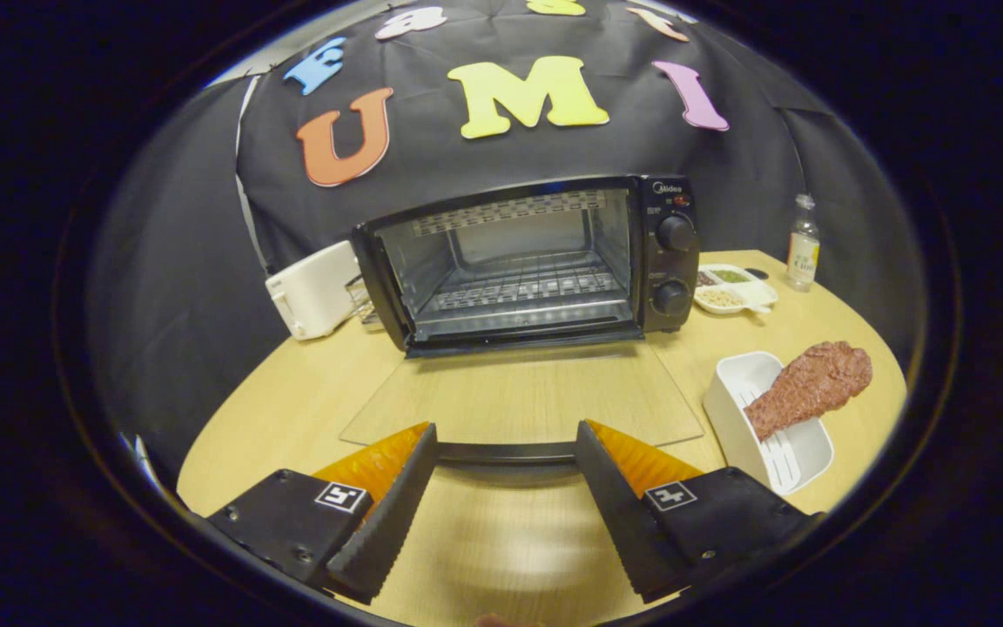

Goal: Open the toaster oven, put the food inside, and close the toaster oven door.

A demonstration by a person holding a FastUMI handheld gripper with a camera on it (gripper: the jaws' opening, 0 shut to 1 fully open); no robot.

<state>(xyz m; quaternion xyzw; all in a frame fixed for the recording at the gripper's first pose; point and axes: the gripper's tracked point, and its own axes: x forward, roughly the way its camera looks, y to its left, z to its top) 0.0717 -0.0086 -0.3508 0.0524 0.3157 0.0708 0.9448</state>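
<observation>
The black toaster oven point(667, 261) stands at the back of the round wooden table, its glass door point(523, 401) folded all the way down flat toward me. Inside, the wire rack point(523, 287) is bare. The door's dark handle point(506, 453) lies right between the tips of my gripper point(506, 440), whose fingers stand apart and open, not pressing on it. The food, a reddish-brown piece of meat point(811, 383), rests on a white tray point(741, 379) to the right of the door and beyond my right finger.
A white toaster point(314, 292) sits left of the oven. Right of the oven are a white divided dish point(750, 296) with small foods and a clear bottle point(803, 244). The table edge point(889, 366) curves close behind the tray.
</observation>
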